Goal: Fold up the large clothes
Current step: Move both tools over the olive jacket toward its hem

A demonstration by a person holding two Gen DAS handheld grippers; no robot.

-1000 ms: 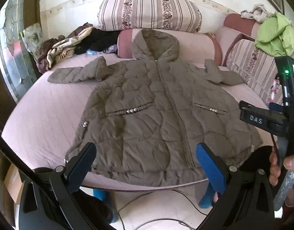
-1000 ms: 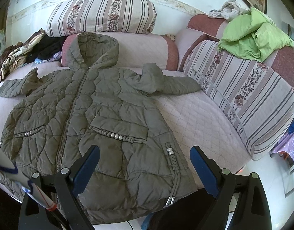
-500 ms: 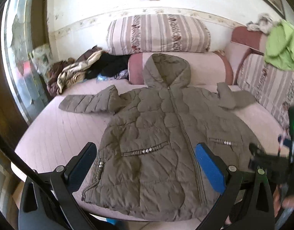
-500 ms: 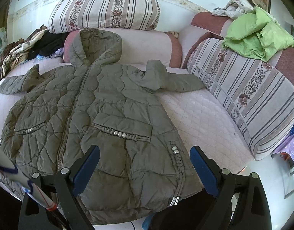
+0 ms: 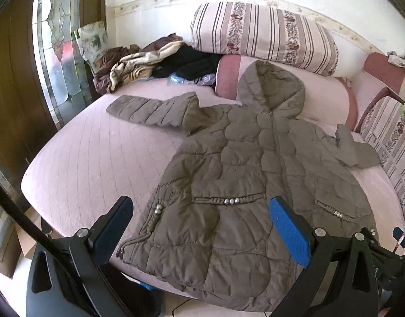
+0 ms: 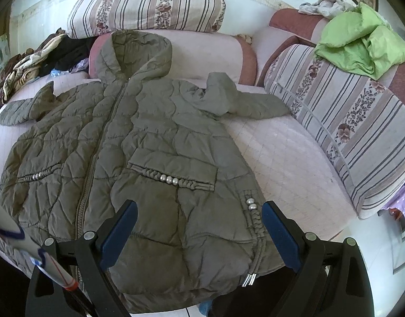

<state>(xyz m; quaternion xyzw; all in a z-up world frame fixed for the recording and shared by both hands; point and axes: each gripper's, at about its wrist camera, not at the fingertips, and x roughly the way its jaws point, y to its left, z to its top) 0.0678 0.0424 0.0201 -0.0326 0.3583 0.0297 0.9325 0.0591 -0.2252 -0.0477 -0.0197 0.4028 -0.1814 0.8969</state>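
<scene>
Olive-brown quilted coat [image 5: 255,174], hooded and zipped shut, spread face up across a pale pink quilted mattress [image 5: 91,163], hem hanging a little over the near edge. Hood [image 6: 133,52] propped against a pink bolster [image 6: 202,50] at the far side. Both sleeves stretched outward: one [image 5: 149,111] toward the window side, the other [image 6: 244,103] toward the striped sofa back [image 6: 348,121].

Probably light for its bulk, soft and puffy, likely springy enough to push back open after a fold. Shell looks smooth, so possibly slippery; a deep pinch through both layers seems wiser than a fingertip nip. Sensible holds: sleeve cuffs first, then the hem corners near the braided side trim [image 6: 252,211] with its pearl beads. Best kept clear of the beaded pocket strips [image 6: 170,179], which could snag.

Left gripper [image 5: 202,227] poised above the hem, blue-padded fingers spread wide, holding nothing. Right gripper [image 6: 199,229] likewise spread and unloaded, hovering over the other hem corner.

Around: striped cushion [image 5: 263,34] against the wall, heap of dark and tan clothes [image 5: 155,63] in the far corner, green garment [image 6: 363,45] draped on the sofa back. None of it touching the coat. Mattress room free on both sides for swinging sleeves inward; only the bolster under the hood crowds the far end.
</scene>
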